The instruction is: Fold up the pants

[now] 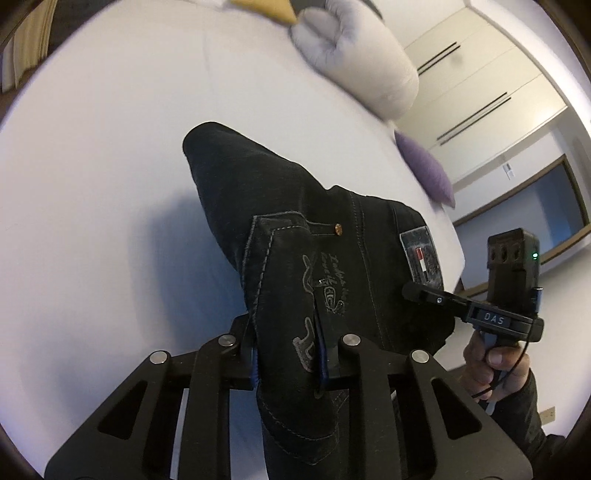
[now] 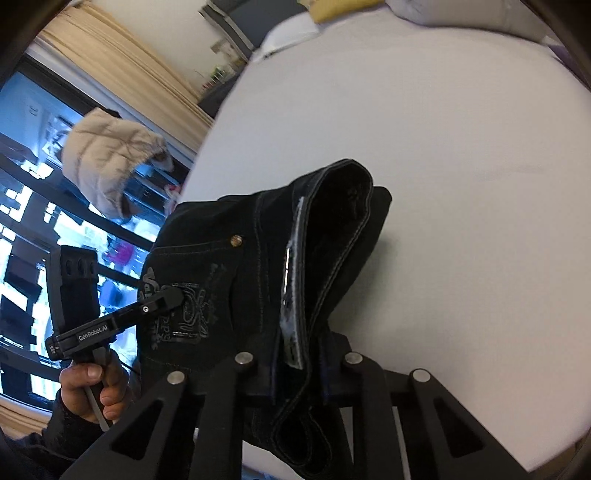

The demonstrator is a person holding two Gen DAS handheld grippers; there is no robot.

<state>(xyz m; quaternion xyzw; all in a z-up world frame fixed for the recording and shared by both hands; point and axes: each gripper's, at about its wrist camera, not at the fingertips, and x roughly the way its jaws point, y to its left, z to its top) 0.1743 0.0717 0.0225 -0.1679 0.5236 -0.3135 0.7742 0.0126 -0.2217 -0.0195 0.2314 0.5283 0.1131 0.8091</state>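
Black denim pants (image 1: 280,221) hang bunched between both grippers above a white bed (image 1: 103,166). My left gripper (image 1: 290,354) is shut on the pocket edge with grey embroidery. The right gripper (image 1: 413,291) shows at the right of the left wrist view, pinching the waistband near the flag label. In the right wrist view my right gripper (image 2: 299,365) is shut on the folded waistband of the pants (image 2: 325,236). The left gripper (image 2: 173,295) shows there at the left, its tip on the embroidered pocket. The pant legs trail away onto the bed.
A rolled white duvet (image 1: 354,62), a purple cushion (image 1: 424,166) and a yellow cushion (image 1: 266,9) lie at the bed's far side. White wardrobe doors (image 1: 480,85) stand beyond. A beige jacket (image 2: 107,155) hangs before a window with curtains (image 2: 118,59).
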